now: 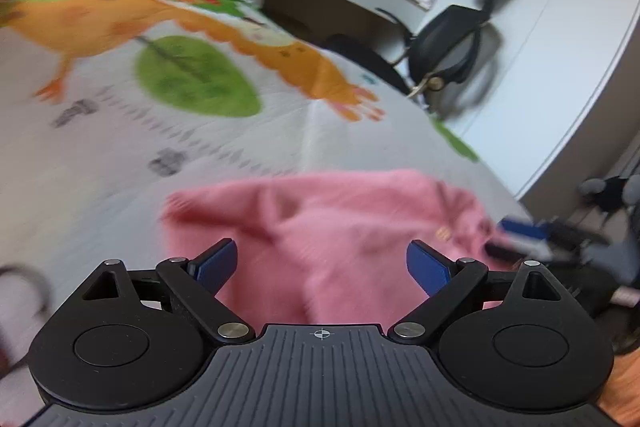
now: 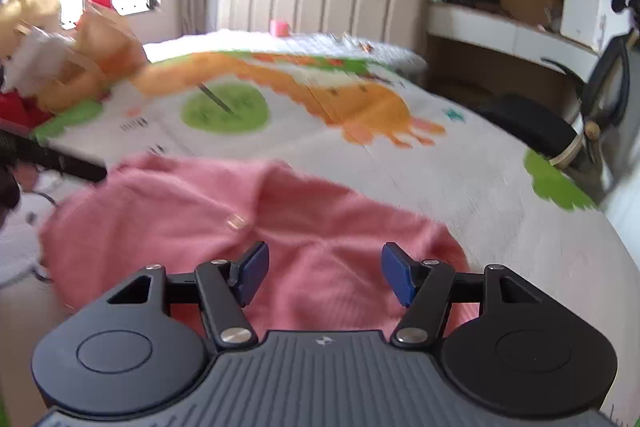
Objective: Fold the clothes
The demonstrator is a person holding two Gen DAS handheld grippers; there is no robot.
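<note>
A pink knitted garment (image 1: 328,227) lies crumpled on a bed covered by a white sheet with an orange dinosaur print (image 1: 120,131). My left gripper (image 1: 322,267) hovers just above the garment's near edge, its blue pads wide apart with nothing clamped between them. In the right wrist view the same pink garment (image 2: 200,219) spreads out with a small button or tag near its middle. My right gripper (image 2: 325,275) stands over its near part, blue pads apart, cloth below them but not pinched. Both views are motion-blurred.
A padded beige headboard (image 2: 320,7) stands at the far end of the bed. A black office chair (image 1: 452,43) and a white desk (image 2: 500,31) flank the bed's right side. A heap of clothes and toys (image 2: 60,67) lies at the left. The bed edge (image 2: 592,227) runs close on the right.
</note>
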